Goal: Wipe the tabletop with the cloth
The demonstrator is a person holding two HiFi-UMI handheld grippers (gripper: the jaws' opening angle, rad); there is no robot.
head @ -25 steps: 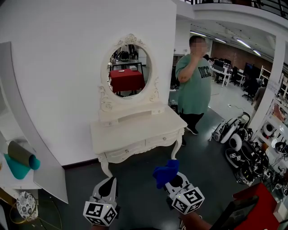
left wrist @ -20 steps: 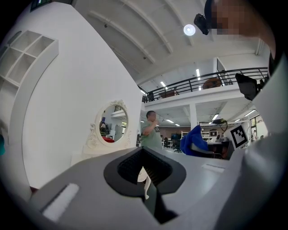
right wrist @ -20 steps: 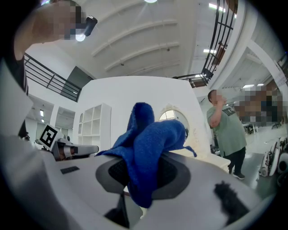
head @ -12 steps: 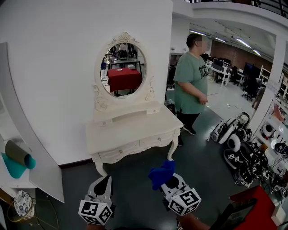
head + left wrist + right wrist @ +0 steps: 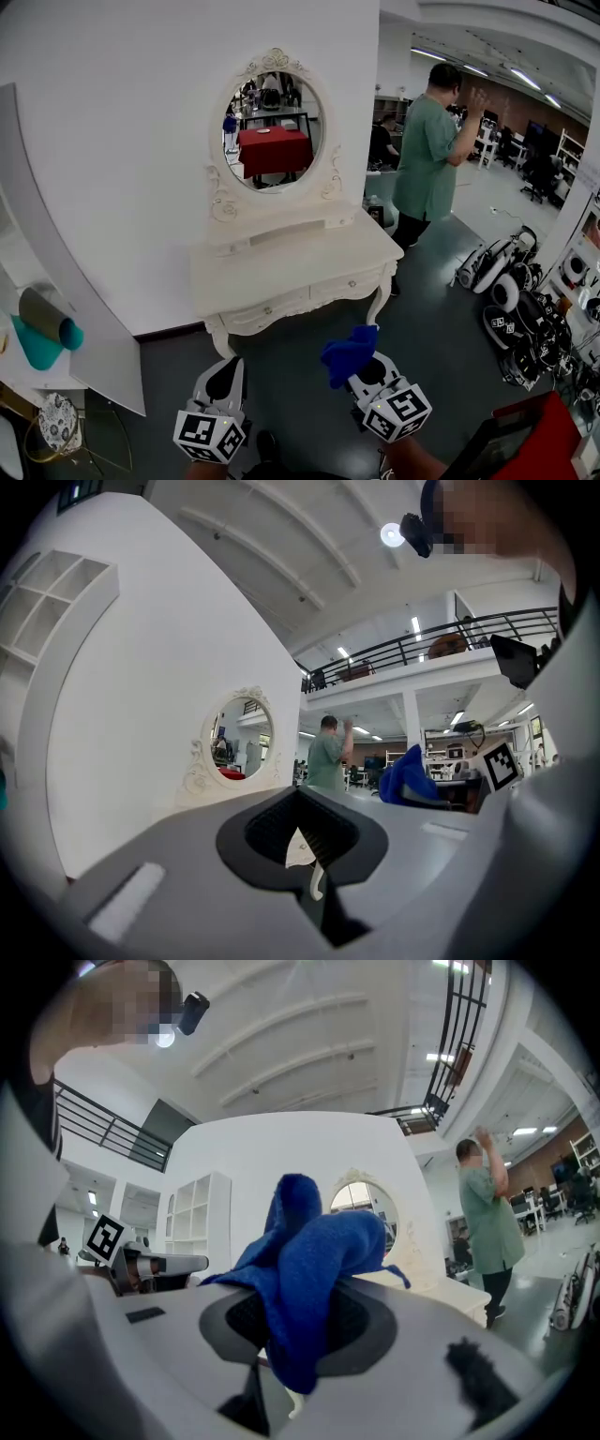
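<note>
in the lower middle of the head view the right gripper [image 5: 366, 369] pinches a blue cloth [image 5: 349, 354], which bunches up above its jaws. to its left, the left gripper [image 5: 229, 367] has its jaws pressed together with nothing between them. both hang over the dark floor [image 5: 291, 394], apart from the white dressing table [image 5: 291, 267] at centre frame, whose top is bare. a person in a green shirt [image 5: 427, 169] stands at upper right.

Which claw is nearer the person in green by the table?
Right. The right claw, shut on the cloth, is below and left of that person; the left claw is farther left.
</note>
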